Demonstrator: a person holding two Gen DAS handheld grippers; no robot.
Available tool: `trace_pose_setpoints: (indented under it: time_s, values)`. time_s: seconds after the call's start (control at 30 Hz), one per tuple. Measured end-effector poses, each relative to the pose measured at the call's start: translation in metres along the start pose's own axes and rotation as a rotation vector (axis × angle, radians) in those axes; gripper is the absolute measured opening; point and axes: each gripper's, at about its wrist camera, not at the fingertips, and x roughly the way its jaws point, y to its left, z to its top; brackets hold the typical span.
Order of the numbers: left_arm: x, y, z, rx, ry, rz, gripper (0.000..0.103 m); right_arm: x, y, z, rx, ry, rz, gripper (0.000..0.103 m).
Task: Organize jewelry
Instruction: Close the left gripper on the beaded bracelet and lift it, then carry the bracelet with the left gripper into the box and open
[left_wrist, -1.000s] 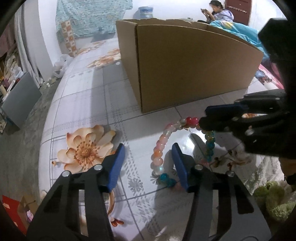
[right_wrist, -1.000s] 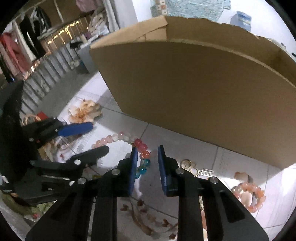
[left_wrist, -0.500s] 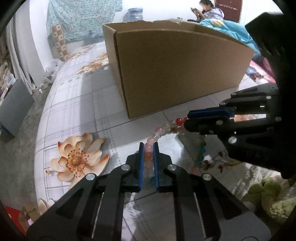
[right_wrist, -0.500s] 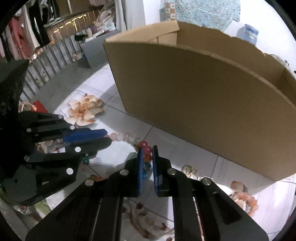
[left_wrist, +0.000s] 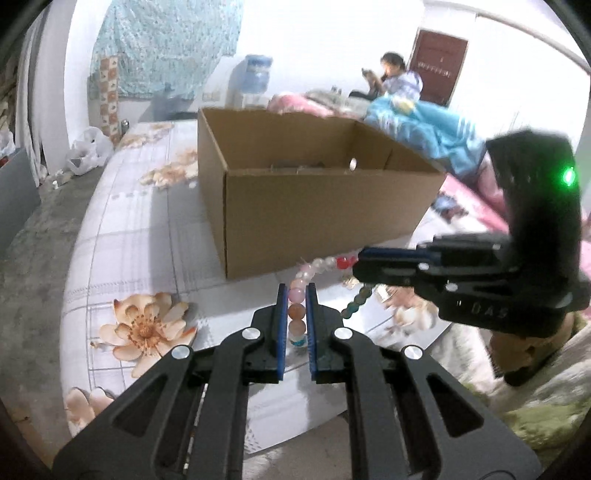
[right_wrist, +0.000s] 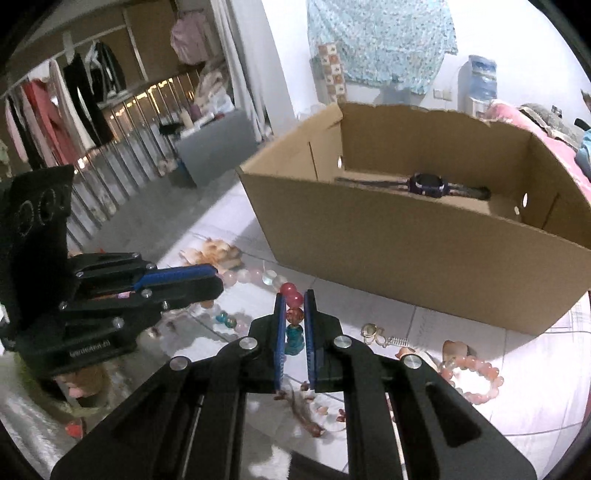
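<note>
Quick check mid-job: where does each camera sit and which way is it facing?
Left wrist: on the left tongs, facing the brown cardboard box; right tongs enter from the right.
Right wrist: on the right tongs, facing into the box; left tongs enter from the left.
Shared: box, multicoloured bead necklace clamped by both tongs.

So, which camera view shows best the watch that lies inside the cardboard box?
The right wrist view. It looks over the near wall of the cardboard box, so the dark watch shows on the box floor with its strap stretched out. In the left wrist view the box is seen lower, and its near wall hides the floor; no watch can be made out.
</note>
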Motion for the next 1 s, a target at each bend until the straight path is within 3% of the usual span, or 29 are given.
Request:
trace_pose_setpoints:
  time_s: [0.23,0.43,0.57,0.63,0.73,0.87,1.0]
  values:
    - [-0.029,-0.008,0.033,0.015,-0.110,-0.077,0.008,-0.026,0.004,0.021,0.006,-0.116,0.041,0.010]
    - [-0.049,-0.008,0.099,0.045,-0.233,-0.201,0.008,-0.056,-0.001,0.070,-0.055,-0.271,0.048,0.010]
    - [-0.039,-0.008,0.151,0.097,-0.268,-0.217,0.008,-0.060,-0.020,0.111,-0.070,-0.314,0.065,0.010]
    - [-0.024,-0.007,0.165,0.103,-0.236,-0.210,0.008,-0.045,-0.036,0.133,-0.061,-0.276,0.073,0.010]
    - [0.016,0.003,0.179,0.082,-0.117,-0.171,0.008,-0.013,-0.055,0.152,-0.030,-0.173,0.080,0.010]
    - [0.058,0.020,0.174,0.032,0.052,-0.100,0.008,0.036,-0.077,0.160,0.041,-0.002,0.095,0.010]
    - [0.077,0.033,0.160,0.006,0.140,-0.067,0.009,0.077,-0.091,0.161,0.094,0.150,0.126,0.010]
